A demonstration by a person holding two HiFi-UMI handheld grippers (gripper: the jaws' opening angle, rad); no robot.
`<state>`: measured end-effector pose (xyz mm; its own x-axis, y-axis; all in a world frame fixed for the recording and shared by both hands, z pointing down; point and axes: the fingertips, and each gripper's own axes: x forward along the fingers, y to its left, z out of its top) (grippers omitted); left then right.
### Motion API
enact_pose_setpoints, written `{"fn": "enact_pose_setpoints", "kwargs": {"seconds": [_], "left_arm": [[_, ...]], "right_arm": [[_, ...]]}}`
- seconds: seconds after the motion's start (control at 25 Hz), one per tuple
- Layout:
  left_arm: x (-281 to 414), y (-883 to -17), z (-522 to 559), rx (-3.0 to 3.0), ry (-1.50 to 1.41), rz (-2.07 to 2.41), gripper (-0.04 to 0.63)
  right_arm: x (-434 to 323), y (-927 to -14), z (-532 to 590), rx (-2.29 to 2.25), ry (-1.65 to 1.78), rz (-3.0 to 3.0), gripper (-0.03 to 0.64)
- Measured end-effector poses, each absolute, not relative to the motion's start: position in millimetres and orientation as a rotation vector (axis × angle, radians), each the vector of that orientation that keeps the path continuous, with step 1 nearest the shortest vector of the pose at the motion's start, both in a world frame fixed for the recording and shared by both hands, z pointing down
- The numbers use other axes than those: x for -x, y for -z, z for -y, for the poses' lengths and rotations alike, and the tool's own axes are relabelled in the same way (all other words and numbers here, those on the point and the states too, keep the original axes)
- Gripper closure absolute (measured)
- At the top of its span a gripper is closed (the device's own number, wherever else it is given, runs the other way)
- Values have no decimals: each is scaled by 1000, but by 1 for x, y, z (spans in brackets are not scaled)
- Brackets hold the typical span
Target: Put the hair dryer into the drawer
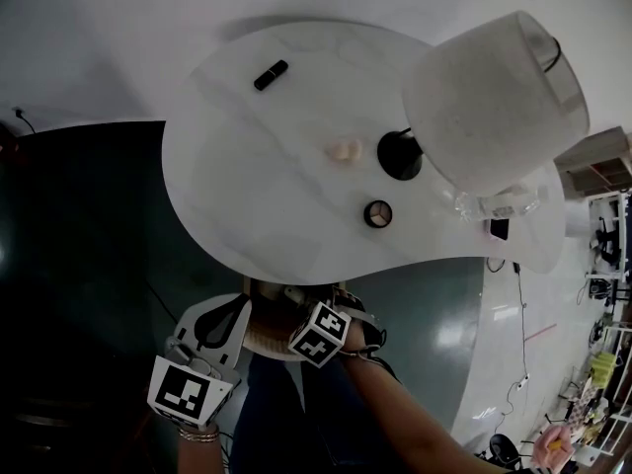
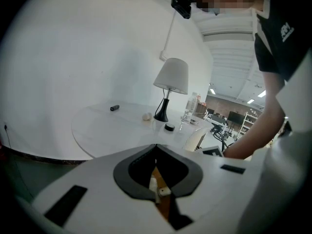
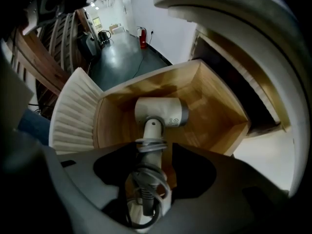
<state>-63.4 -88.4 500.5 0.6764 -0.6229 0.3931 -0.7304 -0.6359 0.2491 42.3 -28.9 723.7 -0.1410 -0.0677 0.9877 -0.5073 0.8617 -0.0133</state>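
Hair dryer is straddled in drawer by right gripper's wide jaws; cord could be snagged, dragged out.

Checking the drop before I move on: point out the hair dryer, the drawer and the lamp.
hair dryer (image 3: 161, 112), right gripper view, on its pale barrel.
drawer (image 3: 219, 104), right gripper view, on its wooden inner side wall.
lamp (image 2: 172, 76), left gripper view, on its shade.

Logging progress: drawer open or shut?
Open. The drawer shows its wooden inside, with the head of the hair dryer down in it.
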Motion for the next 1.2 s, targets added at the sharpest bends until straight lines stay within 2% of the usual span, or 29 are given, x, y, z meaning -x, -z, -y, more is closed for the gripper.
{"fn": "enact_pose_setpoints", "kwargs": {"seconds": [0.56, 0.76, 0.84, 1.04, 1.08, 1.2], "left_arm": [[54, -508, 79, -2523, -410, 1014, 580], [49, -510, 79, -2531, -424, 1000, 579], [47, -509, 79, -2537, -416, 996, 580], [45, -504, 79, -2521, -382, 990, 580], [46, -505, 79, -2519, -382, 990, 580], [49, -506, 76, -2502, -383, 994, 580]], "right_arm": [[-98, -685, 1, -420, -514, 1764, 366], [-98, -687, -4, -414, -601, 1748, 432], [-96, -690, -6, -378, -569, 1728, 521], [-88, -686, -1, -347, -466, 1756, 549], [-82, -683, 2, -358, -463, 1783, 601], [-64, -681, 10, -352, -426, 1805, 601]]}}
